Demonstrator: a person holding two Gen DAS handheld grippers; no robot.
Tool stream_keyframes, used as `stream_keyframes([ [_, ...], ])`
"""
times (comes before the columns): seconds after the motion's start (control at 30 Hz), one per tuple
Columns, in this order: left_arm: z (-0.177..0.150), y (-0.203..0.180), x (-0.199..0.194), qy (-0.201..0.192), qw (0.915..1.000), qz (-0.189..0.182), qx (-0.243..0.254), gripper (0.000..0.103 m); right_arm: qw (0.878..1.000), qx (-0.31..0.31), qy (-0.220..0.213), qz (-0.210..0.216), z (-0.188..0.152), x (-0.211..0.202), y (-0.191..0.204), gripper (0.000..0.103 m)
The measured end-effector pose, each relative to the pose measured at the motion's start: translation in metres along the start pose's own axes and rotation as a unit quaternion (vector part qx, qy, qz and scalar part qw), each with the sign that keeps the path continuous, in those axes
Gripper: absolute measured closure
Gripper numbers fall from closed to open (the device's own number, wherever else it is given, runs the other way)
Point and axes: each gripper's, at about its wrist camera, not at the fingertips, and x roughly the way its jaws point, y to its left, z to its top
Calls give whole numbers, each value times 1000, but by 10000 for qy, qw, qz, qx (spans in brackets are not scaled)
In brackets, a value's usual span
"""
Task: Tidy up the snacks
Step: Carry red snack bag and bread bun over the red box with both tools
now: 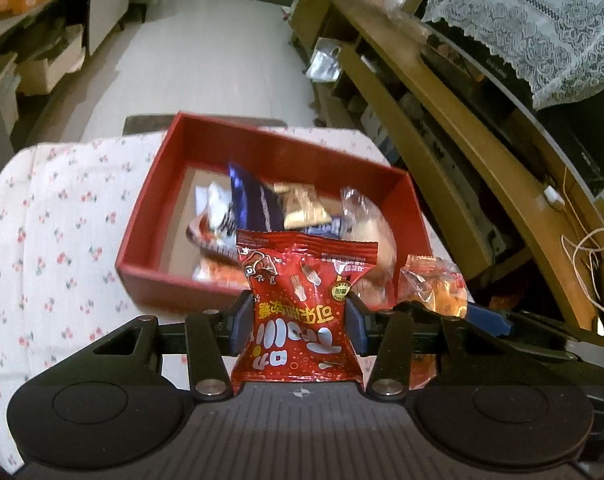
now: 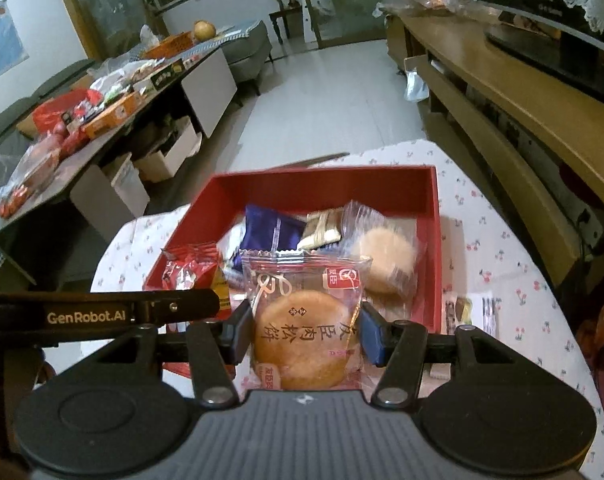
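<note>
My left gripper [image 1: 300, 326] is shut on a red candy packet [image 1: 305, 304], held just before the near wall of the red box [image 1: 150, 276]. My right gripper [image 2: 305, 330] is shut on a clear-wrapped round pastry [image 2: 305, 332], held above the near edge of the same red box [image 2: 435, 240]. The box holds several snacks: a dark blue packet [image 2: 270, 232], a pale round cake in clear wrap [image 2: 385, 254] and a gold-brown packet [image 2: 321, 230]. In the right wrist view the left gripper's arm and its red packet [image 2: 192, 272] show at the left.
The box sits on a table with a white cherry-print cloth [image 2: 513, 280]. One flat packet [image 2: 461, 308] lies on the cloth right of the box. A wooden TV cabinet [image 2: 513, 92] runs along the right. A cluttered low table [image 2: 102, 120] stands at the left.
</note>
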Motion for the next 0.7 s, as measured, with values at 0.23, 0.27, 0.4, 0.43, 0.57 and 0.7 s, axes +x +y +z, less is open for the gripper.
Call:
stream_keyframes([
  [0.23, 29, -4, 10, -169, 9998, 113, 58, 49, 9999, 85, -98, -30, 30, 16, -5, 41],
  [0.27, 34, -4, 13, -194, 9997, 144, 51, 49, 9999, 100, -99, -21, 34, 20, -6, 41],
  [0.4, 46, 1, 23, -245, 9993, 287, 46, 49, 9999, 134, -68, -27, 48, 40, -8, 41],
  [0.43, 49, 2, 26, -246, 9991, 335, 45, 49, 9999, 128, -48, -38, 50, 45, -8, 41],
  [0.57, 56, 11, 41, -188, 9988, 449, -36, 49, 9999, 91, 55, -91, 56, 65, -8, 41],
  [0.7, 61, 15, 55, -111, 9983, 571, -73, 49, 9997, 85, 162, -149, 59, 81, -10, 41],
])
